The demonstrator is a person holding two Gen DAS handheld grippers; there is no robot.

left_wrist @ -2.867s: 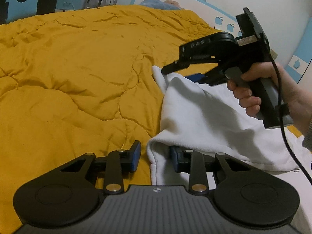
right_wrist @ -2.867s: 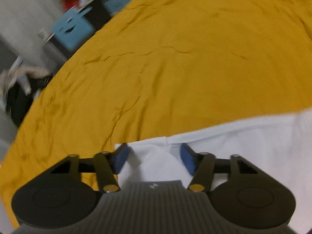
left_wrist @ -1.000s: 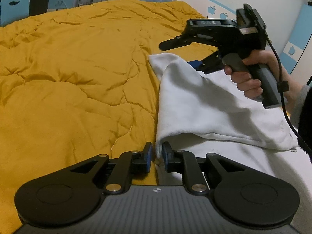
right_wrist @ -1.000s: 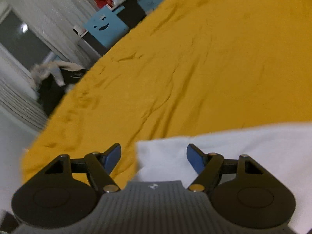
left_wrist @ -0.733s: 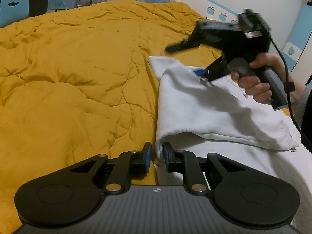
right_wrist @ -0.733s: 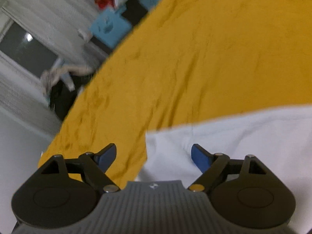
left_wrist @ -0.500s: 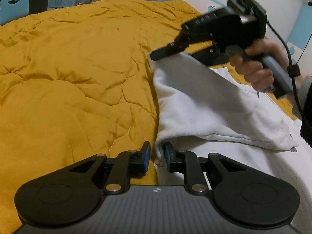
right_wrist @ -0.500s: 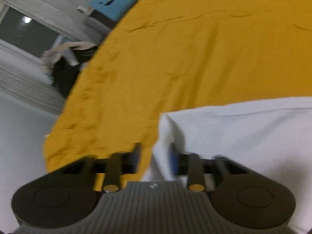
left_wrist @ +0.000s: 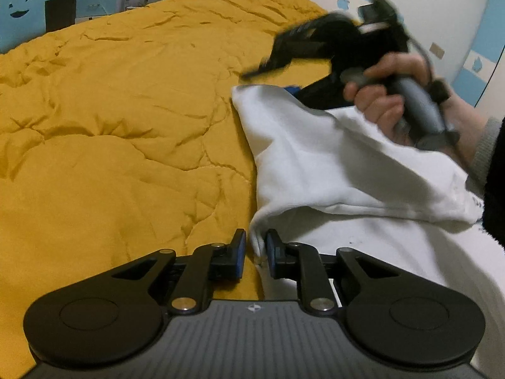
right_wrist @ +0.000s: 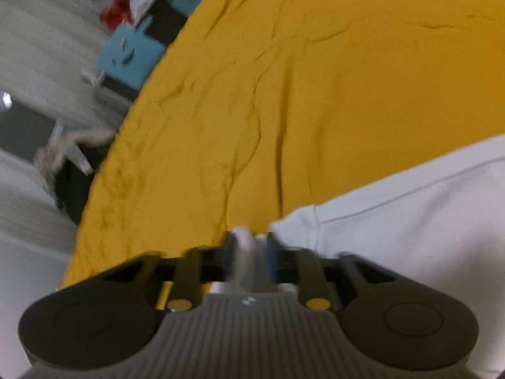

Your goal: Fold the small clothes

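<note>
A white garment (left_wrist: 315,164) lies on a yellow quilt (left_wrist: 126,126), its upper layer folded over the lower one. My left gripper (left_wrist: 254,246) is at the near left edge of the garment. Its jaws are narrow and closing, with the hem pinched between the blue pads. My right gripper (left_wrist: 268,79), held by a hand (left_wrist: 388,101), is at the garment's far corner and blurred. In the right wrist view the right gripper (right_wrist: 249,243) has a bunch of the white garment (right_wrist: 410,237) between its close-set fingers, and its jaws are opening.
The yellow quilt (right_wrist: 315,94) spreads wide to the left and beyond the garment. A blue chair with a smiling face (left_wrist: 22,28) and a cluttered desk stand past the bed's far edge. A wall with blue panels rises at the right.
The right gripper's wide jaws have come together on the garment's far corner, and it has rolled and dipped slightly. The left gripper has stayed put on the near hem.
</note>
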